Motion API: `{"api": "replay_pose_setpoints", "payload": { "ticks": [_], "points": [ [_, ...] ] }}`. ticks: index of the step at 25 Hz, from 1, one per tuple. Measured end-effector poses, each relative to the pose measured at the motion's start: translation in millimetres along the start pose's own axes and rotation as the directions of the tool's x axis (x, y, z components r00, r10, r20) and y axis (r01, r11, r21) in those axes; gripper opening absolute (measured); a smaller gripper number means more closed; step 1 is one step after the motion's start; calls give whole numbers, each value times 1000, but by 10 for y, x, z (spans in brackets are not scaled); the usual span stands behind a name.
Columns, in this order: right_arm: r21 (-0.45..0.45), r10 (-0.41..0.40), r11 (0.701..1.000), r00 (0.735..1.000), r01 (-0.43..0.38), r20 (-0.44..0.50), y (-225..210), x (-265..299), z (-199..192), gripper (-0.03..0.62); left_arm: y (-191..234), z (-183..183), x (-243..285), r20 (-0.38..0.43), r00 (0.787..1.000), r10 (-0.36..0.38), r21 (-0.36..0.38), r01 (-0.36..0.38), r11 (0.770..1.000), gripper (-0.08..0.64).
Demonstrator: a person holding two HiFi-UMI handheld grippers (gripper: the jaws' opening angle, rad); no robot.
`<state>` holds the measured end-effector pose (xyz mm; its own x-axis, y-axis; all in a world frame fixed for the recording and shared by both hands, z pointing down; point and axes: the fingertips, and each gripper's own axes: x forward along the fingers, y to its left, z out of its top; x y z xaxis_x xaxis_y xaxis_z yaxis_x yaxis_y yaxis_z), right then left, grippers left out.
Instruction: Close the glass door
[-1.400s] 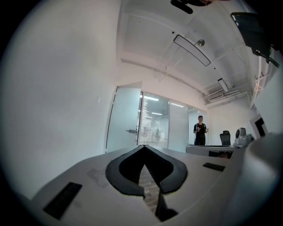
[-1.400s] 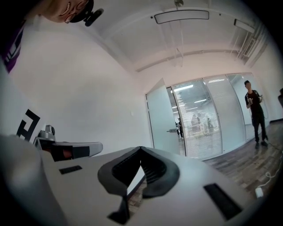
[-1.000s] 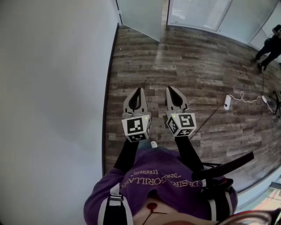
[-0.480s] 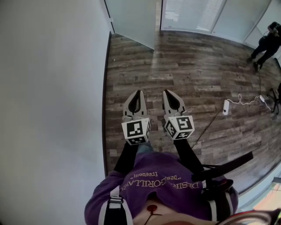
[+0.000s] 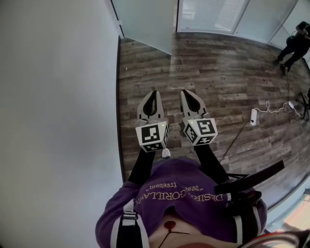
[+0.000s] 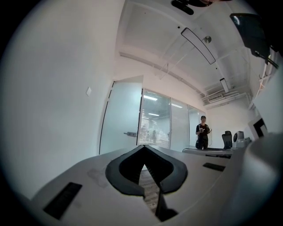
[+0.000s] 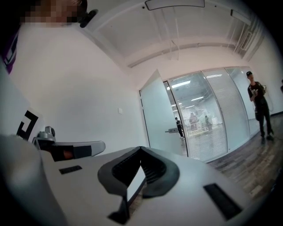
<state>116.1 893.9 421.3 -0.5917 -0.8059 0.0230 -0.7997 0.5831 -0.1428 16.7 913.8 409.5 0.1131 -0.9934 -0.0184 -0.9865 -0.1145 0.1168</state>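
Both tongs level, side by side over the wood floor (image 5: 218, 82), pointing down the room along the white wall (image 5: 58, 97) on my left.

Left tongs (image 5: 154, 93): pressed together, tips meeting, nothing between them. The left gripper view confirms it, with the dark pads closing to a point (image 6: 143, 150) and only floor showing through the gap behind.

Right tongs (image 5: 185, 92): likewise pressed together and carrying nothing. In the right gripper view the tips meet (image 7: 140, 150).

Glass door (image 5: 145, 22): frosted leaf at the far end of the wall, ahead of both tongs and well apart from them. It stands open, swung out from the wall line into the room. The left gripper view shows the leaf upright (image 6: 120, 123) with its handle (image 6: 130, 133) towards the right-hand edge. The right gripper view shows the same leaf (image 7: 159, 117) angled out from the wall.

Just right of the door, a glazed partition with blinds (image 5: 213, 14).

A power strip with a white cable (image 5: 252, 115) lies on the floor to the right of the right tongs. A person in dark clothes (image 5: 293, 46) stands at the far right of the room.
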Motion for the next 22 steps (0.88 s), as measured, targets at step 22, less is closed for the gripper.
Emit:
{"api": "replay_pose_setpoints", "payload": {
  "ticks": [22],
  "points": [
    [-4, 15, 1000, 999, -15, -28, -756, 1372, 27, -9, 436, -170, 1429, -29, 998, 52, -47, -53, 997, 0]
  ]
}}
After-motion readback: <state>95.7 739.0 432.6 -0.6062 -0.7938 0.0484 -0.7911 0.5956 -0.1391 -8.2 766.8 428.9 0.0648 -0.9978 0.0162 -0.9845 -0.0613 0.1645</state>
